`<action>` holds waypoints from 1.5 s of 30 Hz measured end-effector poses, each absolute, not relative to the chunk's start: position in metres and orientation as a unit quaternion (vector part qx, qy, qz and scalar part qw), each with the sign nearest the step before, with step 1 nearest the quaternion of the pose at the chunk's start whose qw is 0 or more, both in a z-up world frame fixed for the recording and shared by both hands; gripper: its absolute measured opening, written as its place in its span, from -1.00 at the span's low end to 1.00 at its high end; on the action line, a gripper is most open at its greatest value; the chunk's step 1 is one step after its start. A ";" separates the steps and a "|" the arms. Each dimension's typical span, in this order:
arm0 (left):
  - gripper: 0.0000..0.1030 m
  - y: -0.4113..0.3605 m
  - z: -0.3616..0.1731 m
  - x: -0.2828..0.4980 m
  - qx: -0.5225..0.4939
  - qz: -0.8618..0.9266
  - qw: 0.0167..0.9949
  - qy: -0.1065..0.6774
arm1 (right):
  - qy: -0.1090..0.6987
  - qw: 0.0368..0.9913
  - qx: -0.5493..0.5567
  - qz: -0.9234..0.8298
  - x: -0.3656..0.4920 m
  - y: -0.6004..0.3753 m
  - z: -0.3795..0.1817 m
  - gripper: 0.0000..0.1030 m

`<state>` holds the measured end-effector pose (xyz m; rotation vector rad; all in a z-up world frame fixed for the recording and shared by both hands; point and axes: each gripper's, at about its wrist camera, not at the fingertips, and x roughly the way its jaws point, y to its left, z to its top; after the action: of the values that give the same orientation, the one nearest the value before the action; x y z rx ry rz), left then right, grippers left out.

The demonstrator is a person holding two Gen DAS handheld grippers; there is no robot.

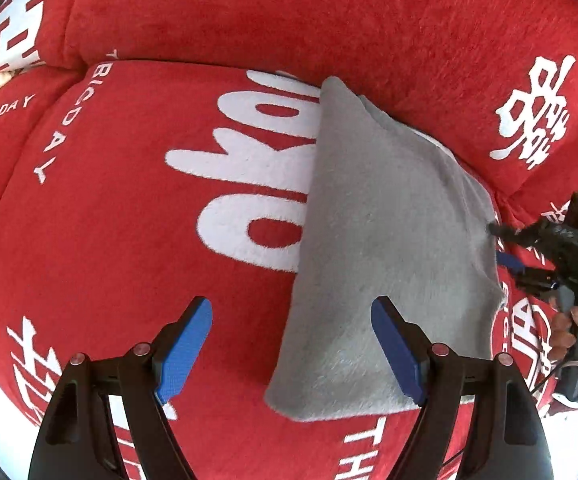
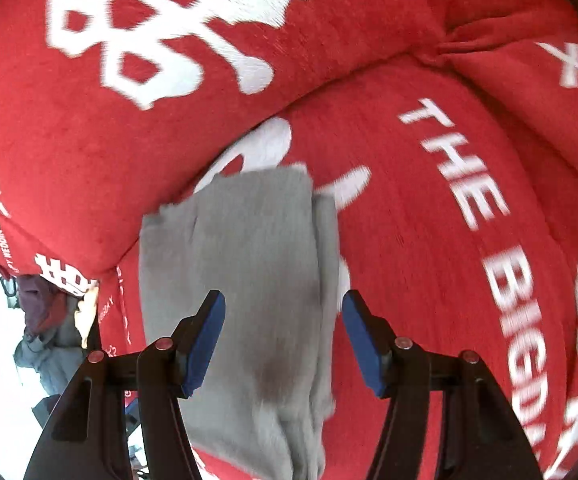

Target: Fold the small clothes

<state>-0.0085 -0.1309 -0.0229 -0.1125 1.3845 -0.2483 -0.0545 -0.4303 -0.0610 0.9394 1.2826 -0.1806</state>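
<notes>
Left wrist view: grey cloth [image 1: 385,248] is lying on the red cushion [image 1: 129,240], reaching under the left gripper [image 1: 293,344], which is hovering wide open and empty.

One grey cloth [image 1: 385,240] (folded over), two hand-held grippers, one hand [image 1: 569,328], several red cushions [image 1: 129,220].

A red cushion [image 1: 109,240] with white lettering carries a folded grey cloth [image 1: 381,240], lying below the claws' open jaws.
</notes>
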 end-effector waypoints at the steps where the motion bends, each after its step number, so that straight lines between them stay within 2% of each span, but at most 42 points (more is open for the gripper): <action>1: 0.60 -0.133 -0.023 -0.008 -0.052 -0.114 0.761 0.637 | 0.584 0.685 0.429 -0.079 -0.051 -0.432 -0.068 0.04; 2: 0.60 -0.135 -0.023 -0.008 -0.053 -0.115 0.761 0.636 | 0.590 0.676 0.435 -0.072 -0.047 -0.434 -0.072 -0.72; 3: 0.60 -0.136 -0.023 -0.009 -0.053 -0.117 0.761 0.636 | 0.593 0.676 0.433 -0.065 -0.045 -0.433 -0.070 -0.79; 7: 0.60 -0.143 -0.028 -0.011 -0.035 -0.124 0.758 0.639 | 0.585 0.707 0.396 -0.033 -0.050 -0.434 -0.046 -0.85; 12: 0.60 -0.142 -0.029 -0.010 -0.032 -0.126 0.755 0.642 | 0.631 0.685 0.360 -0.053 -0.061 -0.442 -0.071 -0.86; 18: 0.60 -0.140 -0.042 0.010 -0.071 -0.191 0.723 0.660 | 0.638 0.679 0.360 -0.035 -0.069 -0.448 -0.070 -0.86; 20: 0.46 -0.145 -0.055 0.014 -0.077 -0.209 0.705 0.673 | 0.633 0.678 0.373 -0.019 -0.068 -0.453 -0.069 -0.85; 21: 0.19 -0.148 -0.060 0.014 -0.077 -0.215 0.698 0.678 | 0.625 0.678 0.386 -0.014 -0.068 -0.457 -0.068 -0.85; 24: 0.00 -0.151 -0.067 0.010 -0.078 -0.219 0.696 0.679 | 0.597 0.670 0.441 -0.005 -0.073 -0.461 -0.068 -0.81; 25: -0.09 -0.150 -0.065 0.008 -0.078 -0.221 0.699 0.676 | 0.590 0.667 0.455 -0.004 -0.075 -0.463 -0.069 -0.72; 27: -0.17 -0.148 -0.062 0.005 -0.078 -0.226 0.701 0.671 | 0.579 0.663 0.475 0.003 -0.075 -0.463 -0.071 -0.37; 28: -0.18 -0.148 -0.060 0.003 -0.076 -0.227 0.701 0.671 | 0.576 0.660 0.481 0.009 -0.073 -0.463 -0.071 -0.03; 29: -0.18 -0.148 -0.059 0.002 -0.072 -0.227 0.702 0.671 | 0.575 0.657 0.487 0.016 -0.069 -0.464 -0.072 -0.01; 30: -0.18 -0.149 -0.058 0.002 -0.066 -0.227 0.703 0.671 | 0.578 0.652 0.489 0.028 -0.065 -0.463 -0.073 -0.07; 31: -0.18 -0.152 -0.057 0.001 -0.058 -0.226 0.705 0.670 | 0.585 0.653 0.480 0.034 -0.060 -0.459 -0.071 -0.59; 32: -0.18 -0.153 -0.057 0.001 -0.051 -0.225 0.707 0.669 | 0.591 0.658 0.465 0.040 -0.053 -0.450 -0.069 -0.85; 35: -0.13 -0.157 -0.059 0.000 -0.042 -0.214 0.716 0.664 | 0.616 0.678 0.401 0.033 -0.049 -0.444 -0.061 -0.86; 37: 0.39 -0.161 -0.059 -0.003 -0.029 -0.192 0.725 0.661 | 0.641 0.670 0.375 0.014 -0.056 -0.448 -0.072 -0.86; 38: 0.44 -0.163 -0.059 -0.004 -0.019 -0.181 0.729 0.660 | 0.649 0.663 0.373 0.005 -0.062 -0.450 -0.079 -0.86; 45: 0.45 -0.165 -0.062 -0.004 -0.018 -0.177 0.721 0.670 | 0.626 0.664 0.410 0.012 -0.083 -0.463 -0.072 -0.85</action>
<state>-0.0043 -0.1649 -0.0625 -0.0400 1.4794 -0.3917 -0.0828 -0.4634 -0.0723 0.9261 1.4138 0.0280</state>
